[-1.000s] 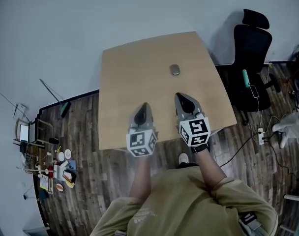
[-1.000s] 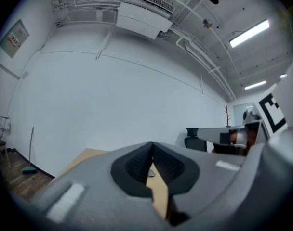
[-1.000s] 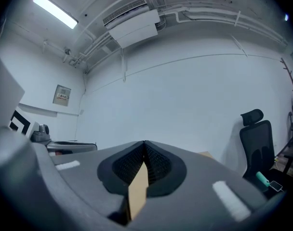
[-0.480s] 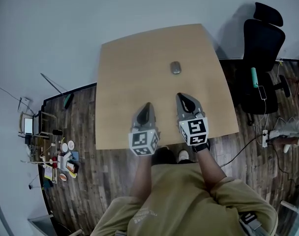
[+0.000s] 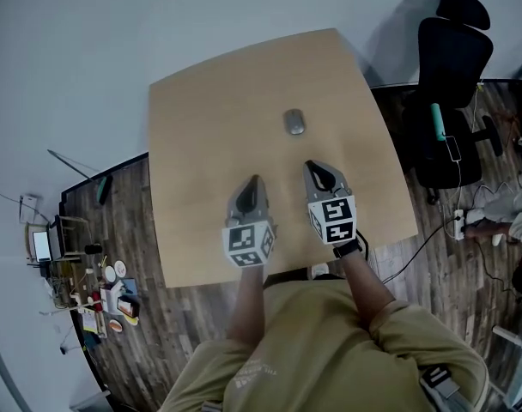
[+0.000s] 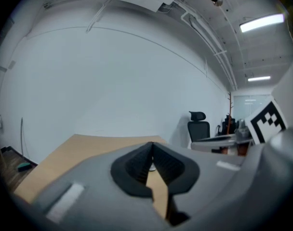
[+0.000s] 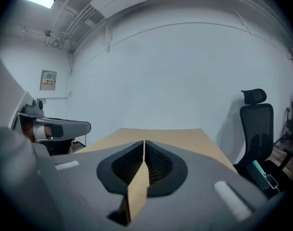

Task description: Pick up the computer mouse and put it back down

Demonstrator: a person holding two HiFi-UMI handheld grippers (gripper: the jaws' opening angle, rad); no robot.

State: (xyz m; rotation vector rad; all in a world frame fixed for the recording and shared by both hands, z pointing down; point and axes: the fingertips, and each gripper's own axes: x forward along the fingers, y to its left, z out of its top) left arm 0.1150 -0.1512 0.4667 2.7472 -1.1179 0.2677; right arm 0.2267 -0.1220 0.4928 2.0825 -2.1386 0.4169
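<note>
A grey computer mouse [image 5: 294, 121] lies on the tan table [image 5: 209, 118], a little beyond the middle. My left gripper [image 5: 251, 181] and right gripper [image 5: 312, 167] hover side by side over the table's near half, both pointing toward the far edge. The mouse sits ahead of the right gripper, well apart from it. The left gripper [image 6: 152, 146] has its jaws together and empty. The right gripper [image 7: 144, 143] is just starting to open; its jaws still meet at the tips with nothing between them.
A black office chair [image 5: 450, 67] stands off the table's right side and also shows in the right gripper view [image 7: 255, 124]. Cables and a power strip [image 5: 457, 230] lie on the wooden floor at right. Small clutter [image 5: 106, 290] sits on the floor at left.
The person has come closer to the table, and both grippers have moved forward and lower over its near half. The mouse has not moved on the table.
</note>
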